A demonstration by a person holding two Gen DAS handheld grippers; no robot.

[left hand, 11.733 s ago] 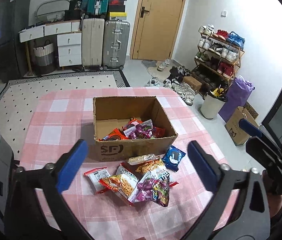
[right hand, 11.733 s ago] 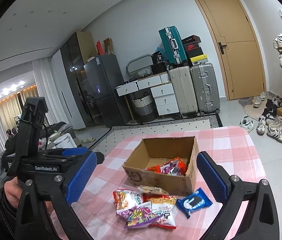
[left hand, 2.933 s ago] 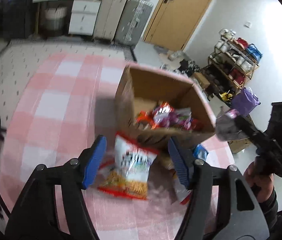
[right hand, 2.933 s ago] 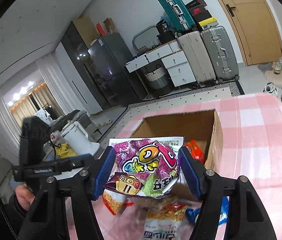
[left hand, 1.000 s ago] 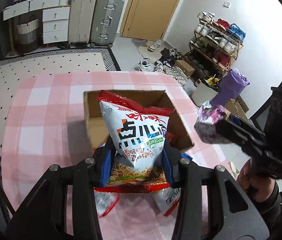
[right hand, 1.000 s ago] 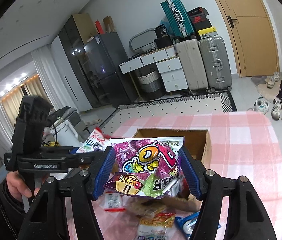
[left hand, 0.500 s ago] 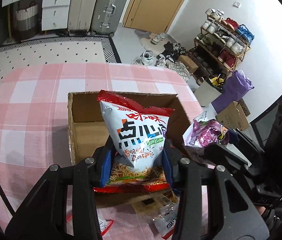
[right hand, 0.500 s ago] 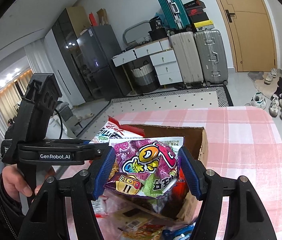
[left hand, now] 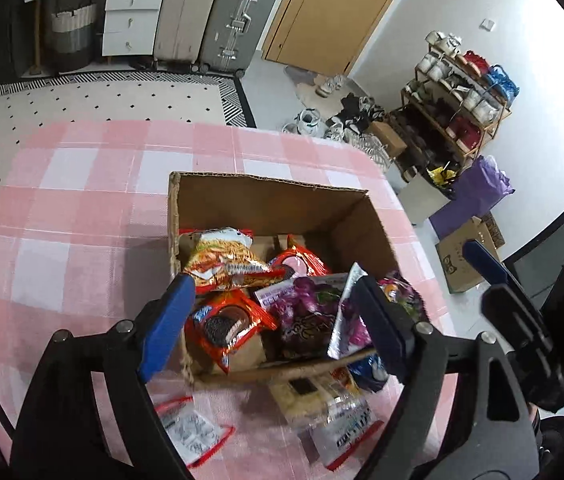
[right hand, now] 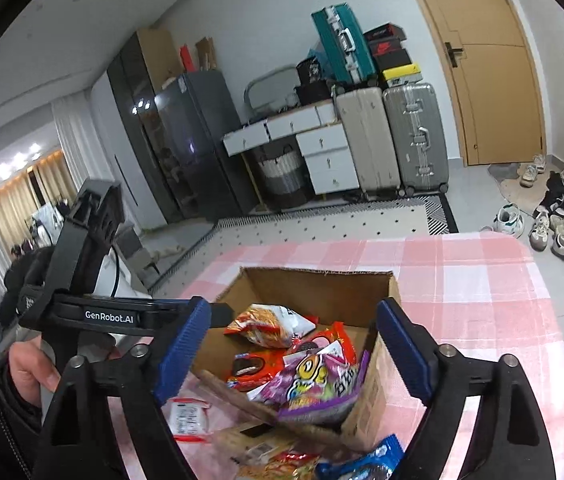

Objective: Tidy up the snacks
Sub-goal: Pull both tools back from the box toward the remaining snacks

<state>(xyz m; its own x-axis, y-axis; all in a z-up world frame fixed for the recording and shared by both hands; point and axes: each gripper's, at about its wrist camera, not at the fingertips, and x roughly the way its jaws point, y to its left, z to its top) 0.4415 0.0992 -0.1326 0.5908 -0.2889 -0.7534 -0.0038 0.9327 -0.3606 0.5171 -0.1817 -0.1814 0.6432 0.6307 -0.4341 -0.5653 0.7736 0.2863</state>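
Observation:
A cardboard box [left hand: 265, 182] stands on the pink checked table [left hand: 73, 220] and holds several snack packs. A noodle snack bag [left hand: 221, 256] lies at its back left, and a red cookie pack [left hand: 225, 324] sits near the front. A purple candy bag [right hand: 318, 384] leans on the near right wall. My left gripper [left hand: 273, 326] hovers over the box front, its jaws opening with nothing pressed between them. My right gripper [right hand: 292, 350] also hangs over the box, jaws opening, with the purple bag loose below them.
Loose packs lie on the table in front of the box: a white packet [left hand: 193, 432], a white and red bag [left hand: 342, 420], a blue cookie pack [right hand: 366, 464]. Suitcases [right hand: 394, 140], a shoe rack [left hand: 458, 108] and a floor box [left hand: 466, 256] stand beyond the table.
Both grippers have opened and let go. The noodle bag dropped from the left one into the box, the purple bag from the right. The left hand has come lower over the box.

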